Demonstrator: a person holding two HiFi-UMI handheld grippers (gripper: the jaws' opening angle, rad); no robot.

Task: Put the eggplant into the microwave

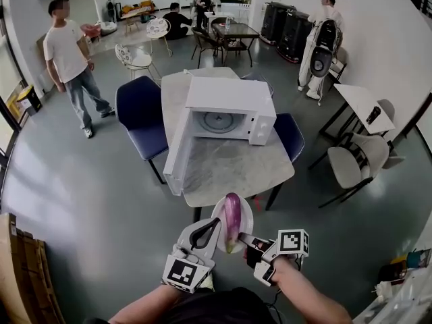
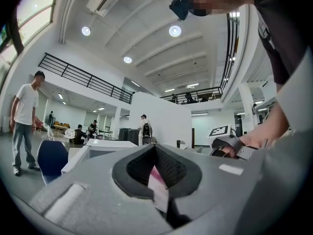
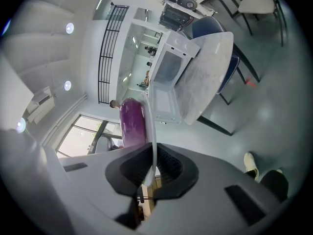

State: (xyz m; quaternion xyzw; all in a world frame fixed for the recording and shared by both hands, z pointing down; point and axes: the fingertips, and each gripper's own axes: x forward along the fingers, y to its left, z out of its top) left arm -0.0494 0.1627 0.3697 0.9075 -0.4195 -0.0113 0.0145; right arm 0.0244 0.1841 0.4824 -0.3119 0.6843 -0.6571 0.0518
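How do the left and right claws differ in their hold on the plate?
The left claw pinches the plate at its left rim; the right claw pinches its near right rim. From the right claw the eggplant shows plainly beside the rim; from the left claw only a pink sliver shows. Both are shut on the plate, which carries the eggplant.

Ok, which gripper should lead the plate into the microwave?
Probably the right gripper: both clamp the plate holding the eggplant, but the open door of the microwave juts out on the side of the left gripper.
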